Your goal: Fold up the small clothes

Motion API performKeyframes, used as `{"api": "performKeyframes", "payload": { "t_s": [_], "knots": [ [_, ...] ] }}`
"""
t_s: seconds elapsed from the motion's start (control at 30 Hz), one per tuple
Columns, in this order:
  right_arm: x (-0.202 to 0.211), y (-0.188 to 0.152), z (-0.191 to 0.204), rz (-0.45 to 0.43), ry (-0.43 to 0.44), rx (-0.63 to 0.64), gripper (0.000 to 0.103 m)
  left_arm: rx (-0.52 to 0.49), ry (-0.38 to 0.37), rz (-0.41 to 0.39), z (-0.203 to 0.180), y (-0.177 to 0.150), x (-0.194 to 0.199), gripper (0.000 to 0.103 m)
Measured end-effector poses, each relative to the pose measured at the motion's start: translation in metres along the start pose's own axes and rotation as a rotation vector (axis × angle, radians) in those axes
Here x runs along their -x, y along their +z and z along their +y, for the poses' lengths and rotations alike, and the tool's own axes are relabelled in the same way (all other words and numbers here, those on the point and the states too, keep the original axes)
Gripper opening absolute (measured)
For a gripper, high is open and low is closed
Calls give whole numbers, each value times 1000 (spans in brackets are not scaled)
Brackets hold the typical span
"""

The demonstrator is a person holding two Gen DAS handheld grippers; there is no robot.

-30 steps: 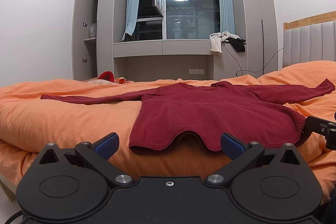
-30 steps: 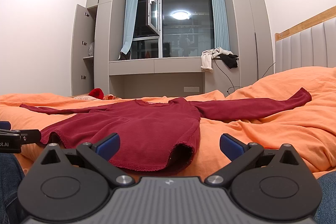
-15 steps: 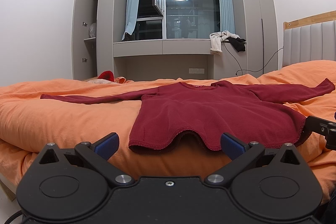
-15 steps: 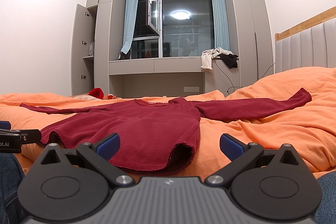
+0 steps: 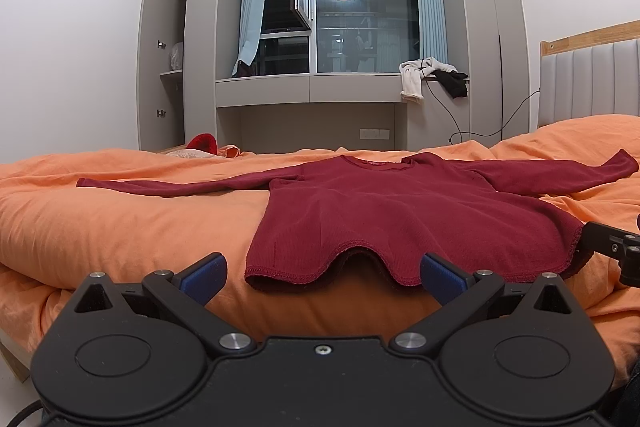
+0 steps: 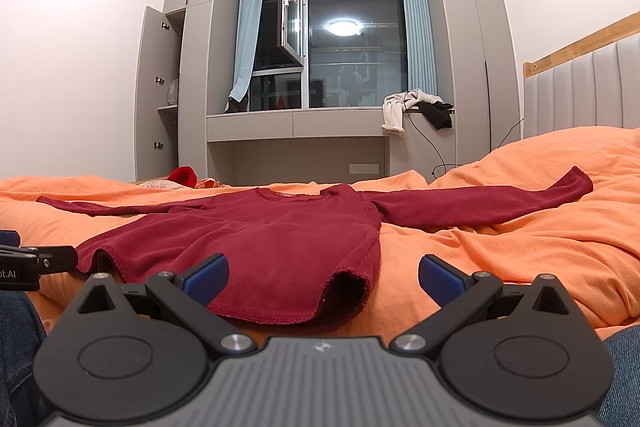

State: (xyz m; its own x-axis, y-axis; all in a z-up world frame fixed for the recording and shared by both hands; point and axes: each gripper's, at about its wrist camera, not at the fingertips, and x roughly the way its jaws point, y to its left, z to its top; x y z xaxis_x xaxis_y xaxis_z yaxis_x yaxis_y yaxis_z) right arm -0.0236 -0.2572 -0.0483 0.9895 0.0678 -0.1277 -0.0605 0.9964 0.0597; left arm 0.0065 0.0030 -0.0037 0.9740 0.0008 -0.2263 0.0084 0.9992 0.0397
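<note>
So the shirt [image 5: 384,219] lay flat on the bed [image 5: 120,227], mid-frame, hem toward me, sleeves running left-right. Both my left fingers [image 5: 322,273] and right fingers [image 6: 323,274] were wide open, holding nothing. The hem sat just ahead of each; neither looked nearer.

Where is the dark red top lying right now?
The dark red top lies spread flat on the orange bedding, sleeves out to both sides, hem just ahead of both open grippers in both wrist views.
</note>
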Motion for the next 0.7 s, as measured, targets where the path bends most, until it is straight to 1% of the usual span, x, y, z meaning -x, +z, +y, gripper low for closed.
{"api": "performKeyframes", "payload": {
  "t_s": [0.37, 0.47, 0.6, 0.7],
  "knots": [
    [0, 0, -1, 3, 7, 2, 103, 1, -2, 2, 0, 0, 0, 102],
    [0, 0, -1, -2, 10, 4, 103, 2, -4, 16, -1, 0, -2, 103],
    [2, 7, -3, -9, 10, -10, 103, 14, -6, 60, -1, 11, -13, 103],
    [0, 18, -10, -20, 24, -31, 103, 10, 11, 68, -3, 23, -22, 103]
  ]
}}
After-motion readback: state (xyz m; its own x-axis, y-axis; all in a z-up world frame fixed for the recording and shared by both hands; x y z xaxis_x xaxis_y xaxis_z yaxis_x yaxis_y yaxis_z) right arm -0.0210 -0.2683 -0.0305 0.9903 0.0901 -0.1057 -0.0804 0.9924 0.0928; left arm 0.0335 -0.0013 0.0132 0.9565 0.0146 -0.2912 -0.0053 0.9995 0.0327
